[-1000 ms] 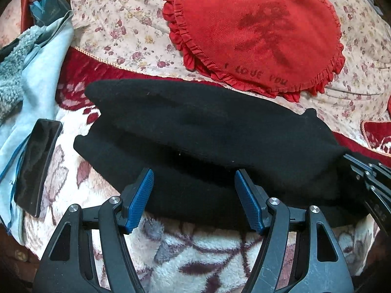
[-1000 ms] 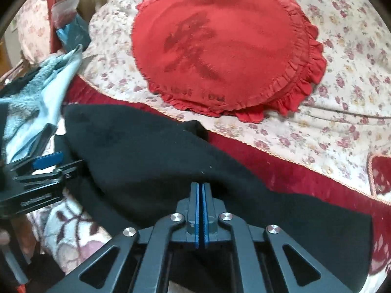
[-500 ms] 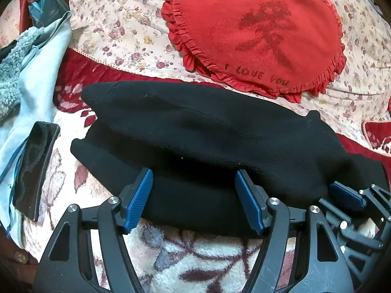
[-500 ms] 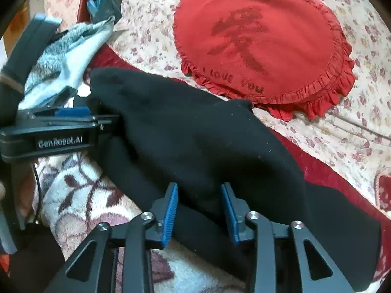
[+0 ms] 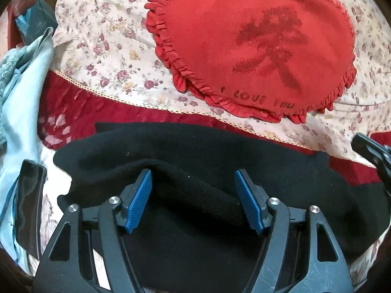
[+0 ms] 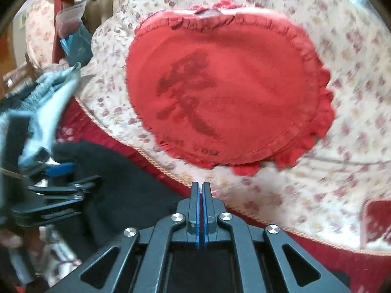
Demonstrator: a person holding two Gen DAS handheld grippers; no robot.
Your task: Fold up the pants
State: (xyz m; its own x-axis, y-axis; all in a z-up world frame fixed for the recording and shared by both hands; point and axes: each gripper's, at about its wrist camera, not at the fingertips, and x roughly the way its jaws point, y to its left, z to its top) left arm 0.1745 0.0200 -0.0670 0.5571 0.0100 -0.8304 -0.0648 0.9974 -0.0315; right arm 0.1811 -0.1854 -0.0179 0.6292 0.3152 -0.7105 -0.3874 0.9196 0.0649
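Observation:
The black pants (image 5: 207,151) lie folded in a long band across the patterned blanket. My left gripper (image 5: 193,185) is open, its blue pads on either side of a raised ridge of the black fabric. My right gripper (image 6: 200,190) is shut with nothing visible between the pads, and it is above the right part of the pants (image 6: 117,175). The right wrist view is blurred. The left gripper shows at its left edge (image 6: 58,183), and the right gripper shows at the right edge of the left wrist view (image 5: 376,151).
A red heart-shaped cushion (image 5: 256,41) lies on a floral quilt (image 5: 102,39) behind the pants. A dark phone (image 5: 29,207) and a pale blue garment (image 5: 22,102) lie to the left. Assorted clutter (image 6: 70,24) sits at the far left.
My left gripper moved forward over the pants, and a fabric ridge now sits between its pads. My right gripper opened, let go of the pants, then shut empty and swung right.

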